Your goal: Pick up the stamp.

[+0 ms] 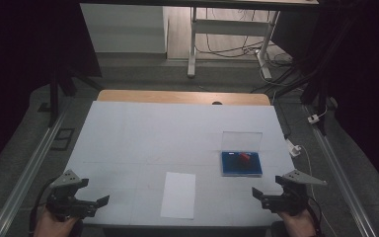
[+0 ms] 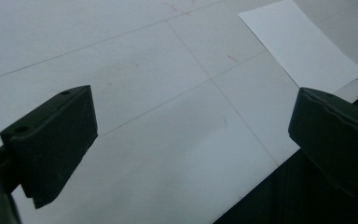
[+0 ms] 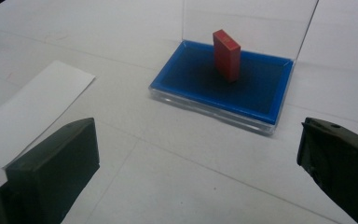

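Standing upright in blue-lined tray (image 3: 261, 109) of clear case: 1 red block (image 3: 227, 54), right of paper sheet (image 1: 178, 194). No legible writing seen. Left gripper (image 1: 100, 203) and right gripper (image 1: 254, 193) both gaped wide, nothing between jaws.

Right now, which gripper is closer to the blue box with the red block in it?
The right gripper. The blue box sits just ahead of it, while the left gripper is across the table, beyond the white paper.
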Available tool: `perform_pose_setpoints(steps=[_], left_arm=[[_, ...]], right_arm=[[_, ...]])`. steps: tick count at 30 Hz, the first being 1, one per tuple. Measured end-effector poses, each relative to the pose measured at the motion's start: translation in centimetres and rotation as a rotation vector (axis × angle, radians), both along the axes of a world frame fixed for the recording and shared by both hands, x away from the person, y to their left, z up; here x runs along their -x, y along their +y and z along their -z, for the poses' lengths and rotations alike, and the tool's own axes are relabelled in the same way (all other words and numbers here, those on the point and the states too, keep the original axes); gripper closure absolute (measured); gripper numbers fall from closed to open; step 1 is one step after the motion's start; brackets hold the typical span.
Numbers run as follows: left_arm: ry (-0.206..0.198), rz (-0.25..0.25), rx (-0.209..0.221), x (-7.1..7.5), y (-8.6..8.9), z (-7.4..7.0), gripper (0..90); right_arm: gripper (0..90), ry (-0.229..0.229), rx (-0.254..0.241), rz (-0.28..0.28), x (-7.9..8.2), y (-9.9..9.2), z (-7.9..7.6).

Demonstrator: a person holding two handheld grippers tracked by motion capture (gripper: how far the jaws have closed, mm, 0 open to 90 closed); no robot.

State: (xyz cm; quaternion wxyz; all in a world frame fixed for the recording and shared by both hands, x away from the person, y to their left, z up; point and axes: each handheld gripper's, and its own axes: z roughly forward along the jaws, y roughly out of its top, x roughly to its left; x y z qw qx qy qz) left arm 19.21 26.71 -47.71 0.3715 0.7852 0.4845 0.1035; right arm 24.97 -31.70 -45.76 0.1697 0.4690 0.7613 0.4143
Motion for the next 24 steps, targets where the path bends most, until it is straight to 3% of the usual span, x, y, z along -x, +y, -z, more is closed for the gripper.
perform_pose_setpoints(steps=[8,24], left_arm=[[-0.001,0.027,-0.034,0.04,-0.48,-0.01,1.3],[0.008,0.014,-0.036,-0.14,-0.5,-0.02,1.3]], right_arm=[[0.0,0.024,-0.01,-0.017,-0.15,0.02,0.08],[0.0,0.039,-0.005,-0.043,-0.18,0.11,0.08]])
